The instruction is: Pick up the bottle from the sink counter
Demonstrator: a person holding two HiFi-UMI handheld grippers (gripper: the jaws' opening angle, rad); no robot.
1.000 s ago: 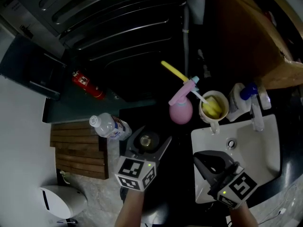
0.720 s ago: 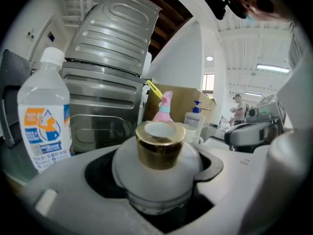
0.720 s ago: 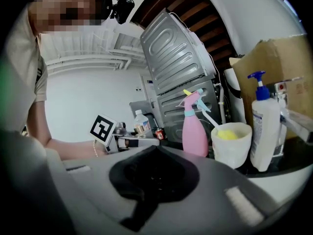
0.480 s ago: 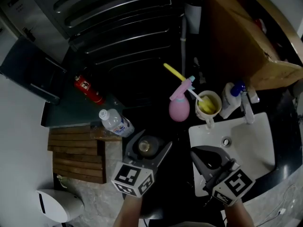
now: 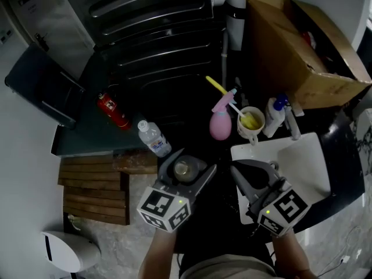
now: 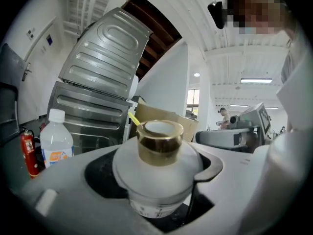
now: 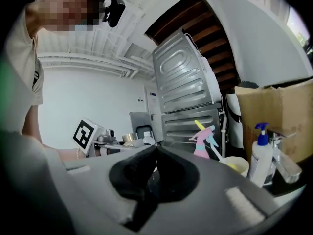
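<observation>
A small white bottle [image 5: 181, 168] with a gold cap sits upright between the jaws of my left gripper [image 5: 183, 171], which is shut on its body. In the left gripper view the bottle [image 6: 157, 173] fills the middle, and its gold cap [image 6: 159, 142] stands above the jaws. My right gripper [image 5: 252, 172] hangs to the right of it, over the front left corner of the white sink [image 5: 302, 156]. In the right gripper view the right gripper [image 7: 152, 177] is shut, its black pads together with nothing between them.
On the dark counter stand a pink spray bottle [image 5: 221, 124], a yellow cup [image 5: 250, 122] with a brush, and a white pump bottle [image 5: 273, 117] beside the faucet [image 5: 292, 128]. A cardboard box [image 5: 296, 45] lies behind. A water bottle [image 5: 154, 138], red extinguisher [image 5: 113, 111] and wooden pallet [image 5: 93, 185] are left.
The head view has tilted, so more of the box and metal panels show. Both grippers keep their places side by side. The left still holds the white bottle.
</observation>
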